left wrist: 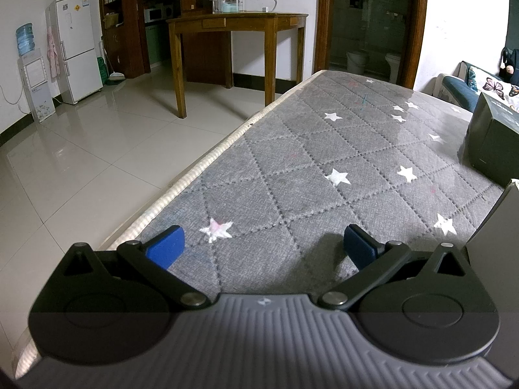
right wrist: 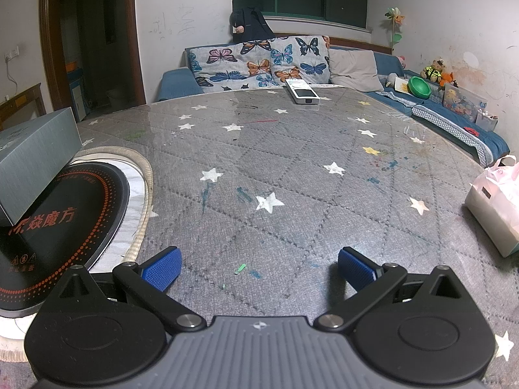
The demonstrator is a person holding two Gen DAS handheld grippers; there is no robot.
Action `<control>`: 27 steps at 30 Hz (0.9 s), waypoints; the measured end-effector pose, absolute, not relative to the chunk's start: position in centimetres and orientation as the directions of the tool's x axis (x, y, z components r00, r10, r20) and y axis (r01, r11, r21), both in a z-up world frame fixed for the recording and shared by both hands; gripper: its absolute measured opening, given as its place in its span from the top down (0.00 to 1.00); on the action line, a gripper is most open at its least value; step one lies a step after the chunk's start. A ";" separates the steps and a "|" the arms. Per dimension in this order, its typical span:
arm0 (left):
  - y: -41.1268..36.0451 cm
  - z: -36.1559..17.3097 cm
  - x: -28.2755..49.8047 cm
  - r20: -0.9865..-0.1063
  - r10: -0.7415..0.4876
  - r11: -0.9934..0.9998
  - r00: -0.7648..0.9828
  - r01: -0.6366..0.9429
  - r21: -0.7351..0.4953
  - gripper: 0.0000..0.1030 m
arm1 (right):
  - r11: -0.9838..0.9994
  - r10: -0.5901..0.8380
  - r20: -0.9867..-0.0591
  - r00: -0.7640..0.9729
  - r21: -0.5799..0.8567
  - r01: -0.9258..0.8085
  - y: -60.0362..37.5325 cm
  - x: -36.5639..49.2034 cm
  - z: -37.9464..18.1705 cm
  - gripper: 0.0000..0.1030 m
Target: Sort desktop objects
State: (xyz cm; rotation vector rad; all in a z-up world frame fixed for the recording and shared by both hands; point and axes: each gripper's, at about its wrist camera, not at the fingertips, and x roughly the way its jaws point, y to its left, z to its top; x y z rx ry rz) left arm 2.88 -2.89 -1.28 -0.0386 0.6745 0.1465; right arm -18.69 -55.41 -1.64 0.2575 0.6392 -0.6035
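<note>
Grey star-quilted desk (right wrist: 292,168): remote (right wrist: 302,92) lies at far edge, dark box (right wrist: 35,152) at left. Both left gripper (left wrist: 264,246) and right gripper (right wrist: 259,267) spread, empty; sorting apparently not started.

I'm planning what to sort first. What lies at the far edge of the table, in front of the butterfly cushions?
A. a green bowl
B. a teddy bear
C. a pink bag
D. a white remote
D: the right wrist view shows a white remote lying on the table near its far edge.
</note>
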 end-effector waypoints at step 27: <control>-2.9 -1.3 2.9 -0.625 0.123 0.989 0.771 -0.148 0.012 0.00 | 0.799 -0.446 -0.626 0.640 0.043 0.599 -55.4 -18.7 -1.6 0.00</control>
